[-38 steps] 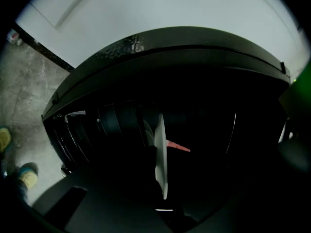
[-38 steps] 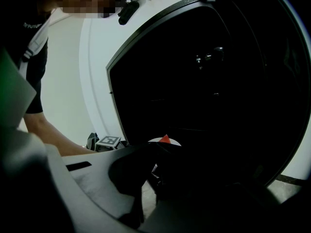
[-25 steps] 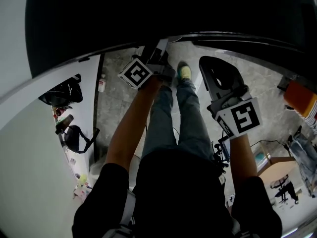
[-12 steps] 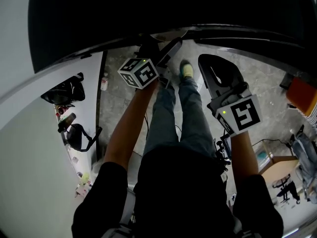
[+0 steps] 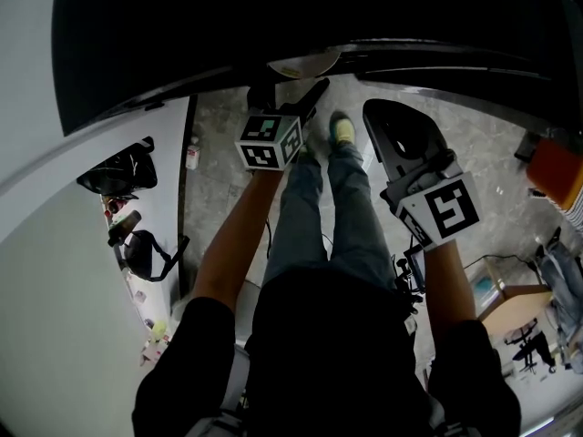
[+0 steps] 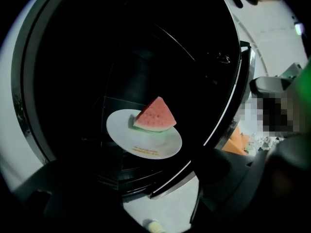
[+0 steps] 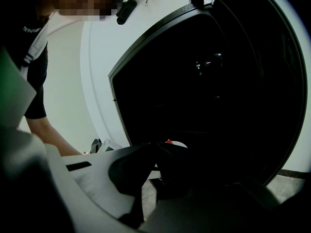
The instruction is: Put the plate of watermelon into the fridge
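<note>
Head view: left gripper (image 5: 291, 112) forward, right gripper (image 5: 405, 148) beside it — left gripper view: plate (image 6: 146, 147) with watermelon (image 6: 155, 115) rests inside the fridge (image 6: 121, 57), jaws just opened wide, nothing between, so withdraw straight, clear of the rim — right gripper view: jaws look closed, empty.

Workspace of lab or office kind, judged from head view. Grey speckled stone floor (image 5: 219, 171) seen through centre of frame. Black bags (image 5: 118, 173) and small bottle (image 5: 189, 153) set down on floor against white wall panel (image 5: 55, 271) at left. Loose cable (image 5: 483, 263), wooden desk (image 5: 512, 300) and black swivel chair (image 5: 521, 342) crowded into lower right. Dark fridge (image 5: 319, 25) placed along top edge.
</note>
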`<state>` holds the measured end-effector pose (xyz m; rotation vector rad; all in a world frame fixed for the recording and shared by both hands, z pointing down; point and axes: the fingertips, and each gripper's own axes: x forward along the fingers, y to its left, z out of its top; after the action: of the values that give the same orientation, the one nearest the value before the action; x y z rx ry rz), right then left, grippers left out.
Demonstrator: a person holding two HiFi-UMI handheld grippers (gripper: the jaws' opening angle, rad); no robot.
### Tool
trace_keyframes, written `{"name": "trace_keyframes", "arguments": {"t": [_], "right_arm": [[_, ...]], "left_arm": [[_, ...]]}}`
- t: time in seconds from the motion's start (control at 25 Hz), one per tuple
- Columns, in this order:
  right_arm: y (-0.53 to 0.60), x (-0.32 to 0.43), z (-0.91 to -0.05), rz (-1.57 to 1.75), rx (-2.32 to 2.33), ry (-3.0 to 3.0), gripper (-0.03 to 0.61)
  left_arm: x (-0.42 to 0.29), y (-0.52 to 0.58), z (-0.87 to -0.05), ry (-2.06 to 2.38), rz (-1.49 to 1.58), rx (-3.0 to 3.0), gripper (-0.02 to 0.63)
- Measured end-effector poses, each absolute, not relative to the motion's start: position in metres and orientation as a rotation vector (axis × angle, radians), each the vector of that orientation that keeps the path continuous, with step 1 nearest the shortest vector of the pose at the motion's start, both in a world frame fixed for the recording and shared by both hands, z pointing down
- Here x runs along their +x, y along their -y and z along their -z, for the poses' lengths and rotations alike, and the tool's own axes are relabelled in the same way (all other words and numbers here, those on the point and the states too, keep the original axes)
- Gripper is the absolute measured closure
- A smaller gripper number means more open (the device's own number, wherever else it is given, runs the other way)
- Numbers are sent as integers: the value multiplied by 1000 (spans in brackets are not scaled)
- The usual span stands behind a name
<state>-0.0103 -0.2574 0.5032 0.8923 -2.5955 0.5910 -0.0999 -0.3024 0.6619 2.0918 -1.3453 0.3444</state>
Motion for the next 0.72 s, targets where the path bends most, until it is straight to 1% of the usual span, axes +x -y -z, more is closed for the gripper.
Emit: {"name": "trace_keyframes", "arguments": {"t": [0.04, 0.12, 0.28, 0.36, 0.48, 0.56, 0.64, 0.68, 0.72], "right_arm": [[258, -10, -504, -594, 898, 2594, 572], [256, -8, -506, -595, 897, 2587, 572], [252, -5, -509, -591, 890, 2579, 572], [251, -4, -510, -594, 896, 2576, 572], [250, -2, -511, -607, 902, 2561, 572], [251, -2, -511, -607, 904, 2560, 572], [252, -2, -509, -596, 906, 2570, 572], [252, -2, -509, -591, 907, 2576, 572], [251, -2, -508, -590, 907, 2578, 572]], "left_arm": [[-102, 304, -664, 1367, -368, 2079, 173], [-107, 307, -667, 1400, -406, 2059, 228], [-108, 311, -669, 1400, -419, 2040, 251], [-109, 313, -669, 1398, -399, 2001, 286], [-113, 319, -668, 1415, -332, 1910, 383], [-119, 325, -666, 1441, -288, 1843, 477], [-124, 331, -665, 1470, -280, 1797, 523], [-126, 334, -664, 1480, -291, 1787, 606], [-127, 336, -664, 1481, -305, 1782, 607]]}}
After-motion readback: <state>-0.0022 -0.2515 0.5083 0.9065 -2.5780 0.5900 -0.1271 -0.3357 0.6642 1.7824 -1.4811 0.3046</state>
